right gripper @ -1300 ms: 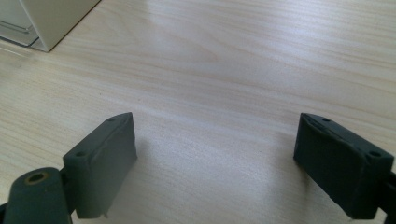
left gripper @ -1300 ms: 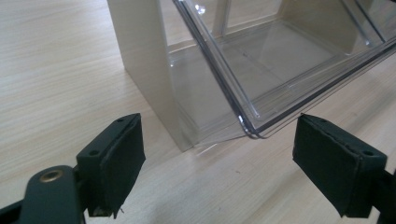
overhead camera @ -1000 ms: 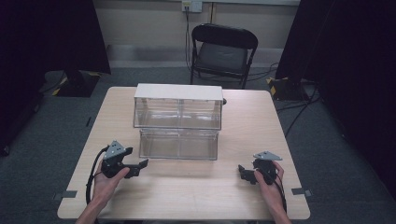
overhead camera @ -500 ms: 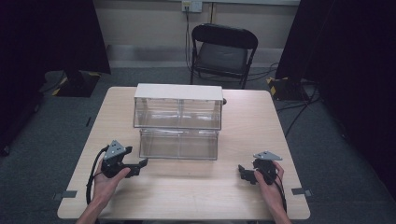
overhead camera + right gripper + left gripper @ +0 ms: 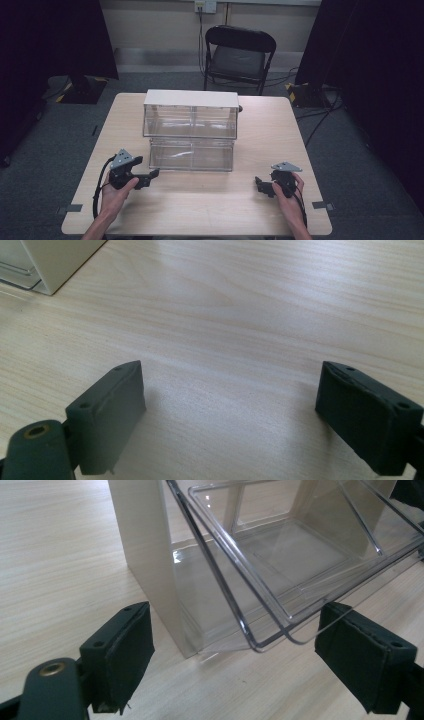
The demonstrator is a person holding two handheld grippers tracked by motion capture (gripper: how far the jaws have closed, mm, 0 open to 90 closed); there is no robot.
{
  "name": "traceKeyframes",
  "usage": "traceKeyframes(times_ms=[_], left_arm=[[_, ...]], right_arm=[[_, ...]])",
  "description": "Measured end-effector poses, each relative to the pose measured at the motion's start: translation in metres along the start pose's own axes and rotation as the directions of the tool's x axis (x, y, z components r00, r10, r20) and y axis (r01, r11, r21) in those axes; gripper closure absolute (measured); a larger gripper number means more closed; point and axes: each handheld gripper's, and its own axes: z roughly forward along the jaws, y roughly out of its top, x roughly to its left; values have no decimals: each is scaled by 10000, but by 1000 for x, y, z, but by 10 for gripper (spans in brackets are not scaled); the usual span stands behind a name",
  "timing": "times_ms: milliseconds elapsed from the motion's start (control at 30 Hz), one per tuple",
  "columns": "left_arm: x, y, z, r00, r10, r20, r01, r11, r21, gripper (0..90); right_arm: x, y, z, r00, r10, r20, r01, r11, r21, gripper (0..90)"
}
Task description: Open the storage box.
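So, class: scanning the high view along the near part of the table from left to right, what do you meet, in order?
Left gripper → pulled-out clear drawer of the drawer unit → right gripper, all on the wooden table.

Light wooden desk [image 5: 260,205] on grey carpet floor [image 5: 60,150], black folding chair [image 5: 239,55] beyond the desk's far edge, pale wall [image 5: 150,25] with a socket [image 5: 205,6] and hanging cable, dark curtains [image 5: 50,40] at both sides, cables [image 5: 320,112] across the floor at right
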Motion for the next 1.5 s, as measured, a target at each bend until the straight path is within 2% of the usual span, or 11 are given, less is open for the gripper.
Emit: traceKeyframes(times_ms=[200,300,400,700,733,833,867,967,1133,1300,1500], left_arm=[[1,0,4,10000,5,16,-5,10000,66,150],[2,1,4,9997,-154,205,154,9999,-3,149],[3,5,5,9999,-32,95,32,10000,26,149],[4,13,4,10000,7,-79,-8,9999,-164,152],[3,14,4,9998,-26,-191,21,9997,-226,160],[4,15,5,9999,-49,-160,47,9999,-137,163],[5,17,5,9996,28,-283,-30,10000,-77,170],[4,18,4,9994,137,-313,-138,9999,-26,164],[3,20,7,9998,168,-132,-167,9998,89,162],[0,19,10,9992,307,-240,-301,9992,257,184],[-2,21,11,9994,321,-106,-318,9992,242,185]], right_arm=[[0,0,0,10000,-3,1,3,10000,0,115],[0,0,0,10000,-1,1,1,10000,1,115],[0,0,0,10000,-3,0,3,10000,-1,115],[0,0,0,10000,-1,0,1,10000,-1,115],[0,0,0,10000,2,0,-2,10000,0,115],[0,0,0,10000,0,0,0,10000,0,115],[0,0,0,10000,1,1,-1,10000,-1,115],[0,0,0,10000,-1,2,1,10000,-1,115],[0,0,0,10000,1,0,-1,10000,-1,115],[0,0,0,10000,0,1,0,10000,0,115],[0,0,0,10000,-1,2,1,10000,0,115]])
